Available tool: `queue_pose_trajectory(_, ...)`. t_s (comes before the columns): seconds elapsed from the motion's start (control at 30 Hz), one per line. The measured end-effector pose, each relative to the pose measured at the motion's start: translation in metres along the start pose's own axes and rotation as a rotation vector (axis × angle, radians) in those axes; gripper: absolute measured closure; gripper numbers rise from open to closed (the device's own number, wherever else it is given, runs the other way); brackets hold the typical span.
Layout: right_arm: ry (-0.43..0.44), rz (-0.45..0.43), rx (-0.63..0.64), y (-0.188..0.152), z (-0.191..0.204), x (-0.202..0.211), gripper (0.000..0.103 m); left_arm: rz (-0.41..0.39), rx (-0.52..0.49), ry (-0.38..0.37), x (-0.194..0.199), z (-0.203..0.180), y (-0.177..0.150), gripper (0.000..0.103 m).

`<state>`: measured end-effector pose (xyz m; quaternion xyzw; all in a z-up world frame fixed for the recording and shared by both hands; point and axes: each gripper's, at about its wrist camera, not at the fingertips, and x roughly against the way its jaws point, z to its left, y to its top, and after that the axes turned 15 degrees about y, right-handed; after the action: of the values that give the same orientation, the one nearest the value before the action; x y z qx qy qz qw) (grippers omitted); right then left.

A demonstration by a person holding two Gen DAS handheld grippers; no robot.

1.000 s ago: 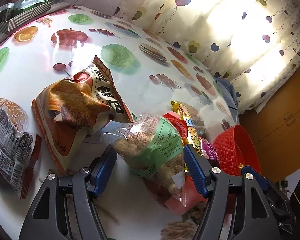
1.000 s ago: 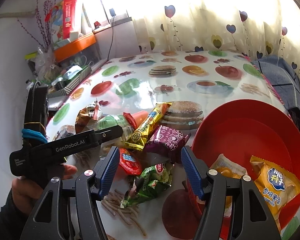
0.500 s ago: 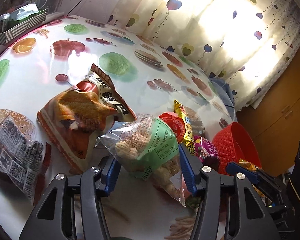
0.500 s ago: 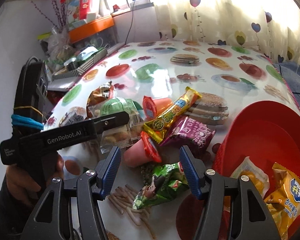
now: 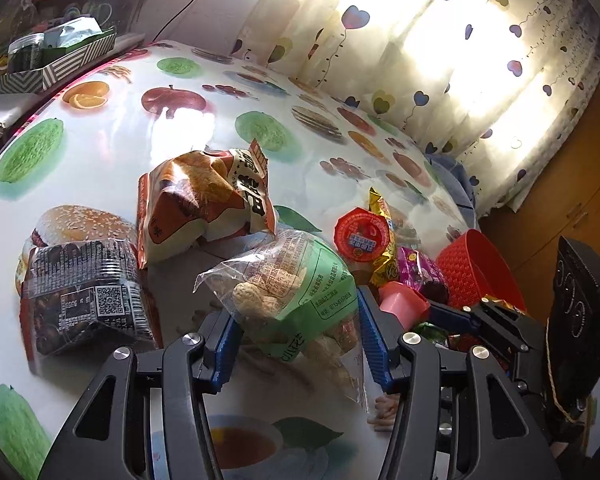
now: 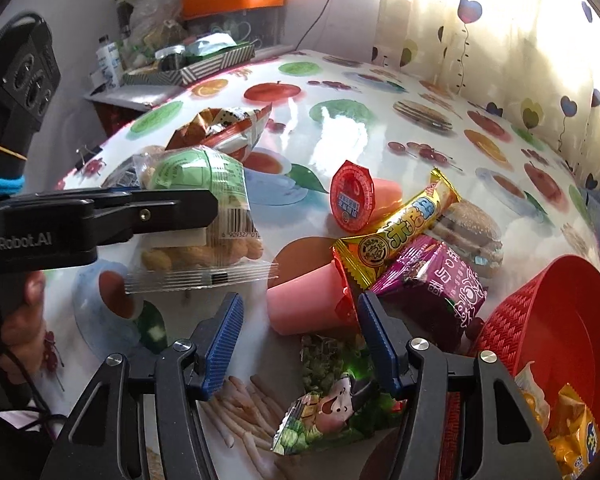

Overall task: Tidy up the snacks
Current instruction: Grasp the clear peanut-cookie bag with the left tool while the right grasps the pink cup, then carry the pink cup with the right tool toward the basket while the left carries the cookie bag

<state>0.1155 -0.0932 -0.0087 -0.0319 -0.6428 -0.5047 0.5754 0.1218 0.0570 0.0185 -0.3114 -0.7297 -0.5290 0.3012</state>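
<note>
My left gripper [image 5: 300, 344] is shut on a clear and green bag of peanuts [image 5: 296, 300], held just above the fruit-print table [image 5: 112, 160]. In the right wrist view that bag [image 6: 196, 200] hangs from the left gripper [image 6: 204, 216] at the left. My right gripper [image 6: 300, 340] is low over the pile with its jaws closing. A pink jelly cup [image 6: 304, 304] lies on its side between the tips, and the pads are not pressing on it. A green snack packet [image 6: 332, 412] lies under the right gripper.
A red woven basket [image 6: 540, 320] at the right holds yellow packets. A second jelly cup [image 6: 356, 200], a yellow bar [image 6: 404, 224] and a purple packet [image 6: 436, 284] lie beside it. An orange chip bag [image 5: 204, 204] and a dark packet [image 5: 84, 288] lie to the left. A striped tray [image 6: 196, 68] stands at the table's far edge.
The left jaws closed on the peanut bag and raised it off the table. My right gripper sank and rolled toward the pink cup, and its jaws narrowed.
</note>
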Motion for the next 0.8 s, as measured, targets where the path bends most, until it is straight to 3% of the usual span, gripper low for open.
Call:
queue_pose_trajectory(0.03,-0.015,0.011,0.014,0.000,0.001,-0.003,0.059,-0.001,-0.005,0.002,0.001,0.000,0.000,0.049)
queue_pose_trajectory(0.2,-0.026,-0.034,-0.009,0.001,0.000,0.003,0.064,-0.003,-0.024,-0.006,0.003,0.000,-0.002,0.049)
queue_pose_trajectory(0.8,0.000,-0.209,-0.110,-0.011,0.011,0.065,0.064,-0.060,-0.068,-0.028,0.039,-0.011,-0.012,0.049)
